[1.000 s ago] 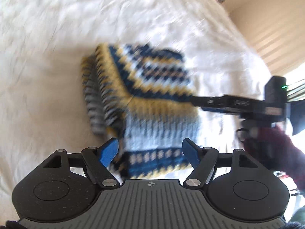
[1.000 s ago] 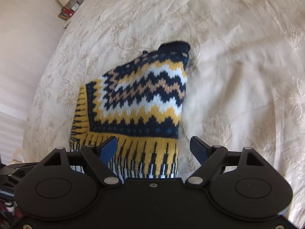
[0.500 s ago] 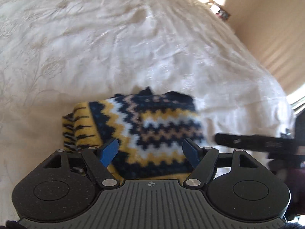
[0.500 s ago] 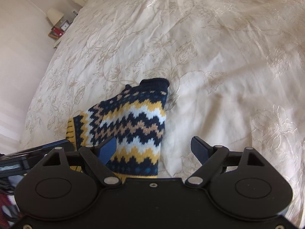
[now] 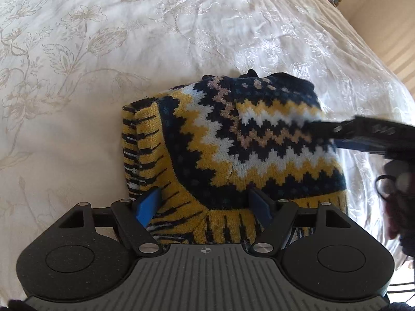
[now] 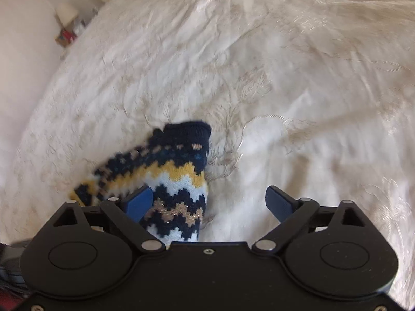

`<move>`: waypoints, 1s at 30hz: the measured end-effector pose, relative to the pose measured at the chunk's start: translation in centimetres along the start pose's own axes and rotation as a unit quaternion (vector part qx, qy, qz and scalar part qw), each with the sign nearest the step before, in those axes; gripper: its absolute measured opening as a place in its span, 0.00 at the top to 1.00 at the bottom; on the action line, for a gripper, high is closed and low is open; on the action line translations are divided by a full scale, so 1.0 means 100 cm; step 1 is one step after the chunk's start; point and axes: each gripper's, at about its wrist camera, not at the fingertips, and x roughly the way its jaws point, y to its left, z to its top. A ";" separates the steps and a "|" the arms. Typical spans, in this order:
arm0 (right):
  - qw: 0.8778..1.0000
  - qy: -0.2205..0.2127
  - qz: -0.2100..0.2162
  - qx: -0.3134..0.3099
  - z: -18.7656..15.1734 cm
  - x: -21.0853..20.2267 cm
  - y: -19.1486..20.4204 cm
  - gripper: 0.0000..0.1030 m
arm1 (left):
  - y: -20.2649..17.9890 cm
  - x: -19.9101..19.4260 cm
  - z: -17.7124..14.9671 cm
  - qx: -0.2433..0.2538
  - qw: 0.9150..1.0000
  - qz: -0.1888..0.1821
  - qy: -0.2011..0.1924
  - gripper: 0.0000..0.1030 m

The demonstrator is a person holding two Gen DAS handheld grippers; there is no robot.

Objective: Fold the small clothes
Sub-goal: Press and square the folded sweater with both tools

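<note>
A small knitted sweater (image 5: pixel 233 140) with navy, yellow and white zigzags lies folded on the white bedspread (image 5: pixel 77 51). My left gripper (image 5: pixel 205 203) is open and empty, its blue fingers spread just over the sweater's near yellow hem. My right gripper (image 6: pixel 210 203) is open and empty, above the sweater's right edge (image 6: pixel 179 181); from the left wrist view its finger (image 5: pixel 363 132) reaches in from the right over the sweater's right side.
The embroidered bedspread (image 6: pixel 285 77) stretches all around the sweater. A bedside table with a lamp (image 6: pixel 66 23) stands beyond the bed's far left edge. A striped wall (image 5: pixel 399 59) lies to the right.
Both grippers have pulled back and tilted up, so the sweater sits lower and nearer in both views. The sweater stays folded on the bed. Both grippers stay open.
</note>
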 end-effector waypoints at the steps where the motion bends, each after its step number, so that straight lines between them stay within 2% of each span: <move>1: 1.000 0.012 -0.010 -0.013 0.000 0.010 0.004 0.08 | 0.001 0.000 0.000 0.000 1.000 0.000 0.000 0.29; 4: 0.998 0.032 -0.034 -0.034 -0.002 0.034 0.010 0.00 | 0.002 0.001 -0.001 0.002 1.000 0.000 0.000 0.29; 9: 0.998 0.030 -0.037 -0.043 0.001 0.034 0.012 0.01 | 0.000 0.001 0.000 0.001 1.000 0.003 -0.003 0.29; 13: 0.997 -0.007 -0.037 -0.060 -0.001 0.010 0.017 0.01 | -0.012 -0.011 -0.003 0.026 0.999 0.018 -0.024 0.29; 16: 0.996 -0.037 -0.031 -0.081 -0.017 -0.013 0.020 0.01 | -0.017 -0.019 -0.014 0.044 0.998 0.031 -0.038 0.29; 19: 0.993 -0.032 -0.034 -0.111 -0.042 -0.024 0.023 0.01 | -0.015 -0.018 -0.026 0.047 0.998 0.045 -0.026 0.28; 24: 0.994 -0.017 -0.024 -0.109 -0.082 -0.032 0.018 0.01 | 0.002 -0.012 -0.043 -0.002 0.999 0.042 -0.005 0.21; 30: 0.993 -0.017 -0.013 -0.115 -0.098 -0.043 0.019 0.01 | 0.006 -0.017 -0.055 -0.012 0.999 0.046 -0.014 0.21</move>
